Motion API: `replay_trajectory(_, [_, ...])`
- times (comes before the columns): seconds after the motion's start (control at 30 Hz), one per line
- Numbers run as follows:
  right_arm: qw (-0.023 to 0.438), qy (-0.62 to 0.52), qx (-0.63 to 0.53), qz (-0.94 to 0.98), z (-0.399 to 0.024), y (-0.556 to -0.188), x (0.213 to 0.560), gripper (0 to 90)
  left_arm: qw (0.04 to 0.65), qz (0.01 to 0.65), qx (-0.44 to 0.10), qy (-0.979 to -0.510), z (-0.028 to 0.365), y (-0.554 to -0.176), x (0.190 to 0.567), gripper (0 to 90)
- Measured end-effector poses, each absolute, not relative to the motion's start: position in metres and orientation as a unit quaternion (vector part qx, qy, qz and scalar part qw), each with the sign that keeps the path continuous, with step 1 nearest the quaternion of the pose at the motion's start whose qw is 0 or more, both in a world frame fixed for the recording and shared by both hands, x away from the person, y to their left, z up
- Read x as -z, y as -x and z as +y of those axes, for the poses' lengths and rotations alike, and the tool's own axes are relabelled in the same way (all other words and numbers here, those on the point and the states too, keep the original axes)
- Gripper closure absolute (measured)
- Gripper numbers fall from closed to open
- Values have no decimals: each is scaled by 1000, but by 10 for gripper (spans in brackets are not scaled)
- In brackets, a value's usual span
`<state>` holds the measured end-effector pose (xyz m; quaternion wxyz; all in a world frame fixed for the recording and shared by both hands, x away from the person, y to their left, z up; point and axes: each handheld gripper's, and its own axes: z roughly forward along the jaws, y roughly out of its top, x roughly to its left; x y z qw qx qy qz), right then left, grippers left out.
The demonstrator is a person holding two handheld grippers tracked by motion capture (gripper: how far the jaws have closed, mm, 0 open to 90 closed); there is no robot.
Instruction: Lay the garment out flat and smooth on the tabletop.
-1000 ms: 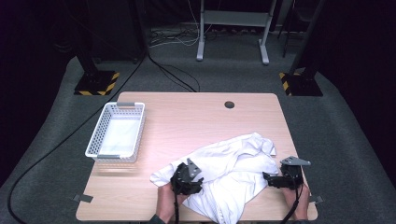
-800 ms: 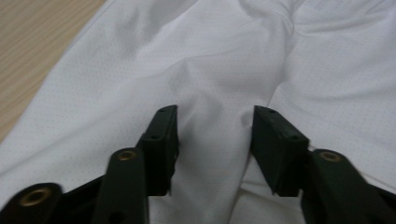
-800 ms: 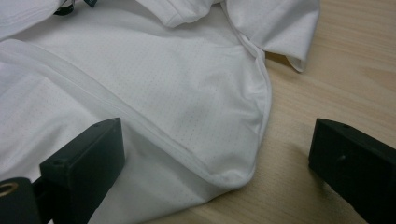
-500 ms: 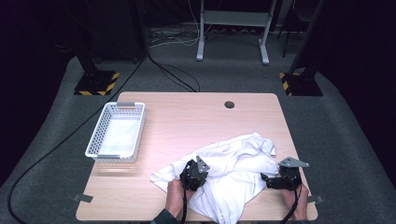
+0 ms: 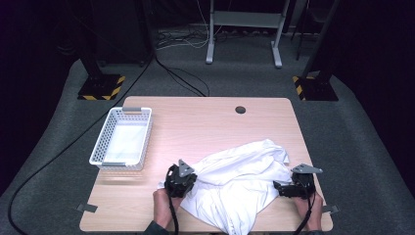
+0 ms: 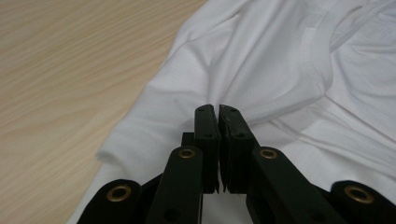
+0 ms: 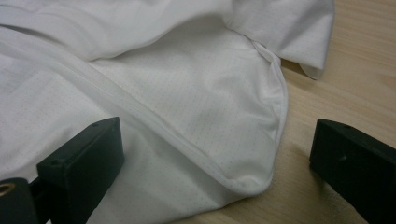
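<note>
We have the left tongs (image 6: 218, 112) pinched shut on the white shirt's (image 5: 240, 183) crumpled left edge, the right tongs (image 7: 215, 154) wide open holding nothing, so spreading it on the desk (image 5: 195, 122) has barely begun.

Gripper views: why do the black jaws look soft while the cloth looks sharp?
Left gripper view: the jaws sit too near the lens and blur, while the cloth has crisp seams. Right gripper view: same, with the weave dots sharp. High view: the table is lit, the room dark.
</note>
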<state>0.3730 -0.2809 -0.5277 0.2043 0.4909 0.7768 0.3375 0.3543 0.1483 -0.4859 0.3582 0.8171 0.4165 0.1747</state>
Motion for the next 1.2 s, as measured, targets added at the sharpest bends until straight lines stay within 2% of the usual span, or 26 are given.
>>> replay_trajectory(0.23, [207, -495, -338, 773, -282, -373, 528, 34, 366, 462, -173, -789, 196, -347, 484, 858])
replay_trajectory(0.4, [209, -498, -338, 771, -282, -373, 527, 39, 353, 479, -173, -785, 206, -347, 494, 836])
replay_trajectory(0.5, [208, -497, -338, 772, -282, -373, 527, 41, 352, 470, -188, -787, 198, -342, 494, 646])
replay_trajectory(0.57, [215, -497, -336, 771, -281, -372, 526, 47, 357, 462, -203, -786, 188, -337, 491, 487])
replay_trajectory(0.63, [231, -496, -354, 758, -277, -368, 521, 71, 365, 444, -208, -791, 177, -332, 491, 437])
replay_trajectory(0.77, [209, -473, -352, 780, -248, -371, 517, 76, 338, 425, -207, -813, 156, -331, 504, 338])
replay_trajectory(0.9, [197, -458, -332, 800, -233, -376, 523, 104, 335, 423, -209, -816, 150, -333, 511, 316])
replay_trajectory(1.13, [203, -470, -343, 788, -250, -356, 526, 111, 322, 419, -220, -820, 149, -334, 517, 329])
replay_trajectory(1.2, [200, -470, -336, 791, -253, -351, 523, 162, 329, 416, -222, -818, 149, -332, 514, 331])
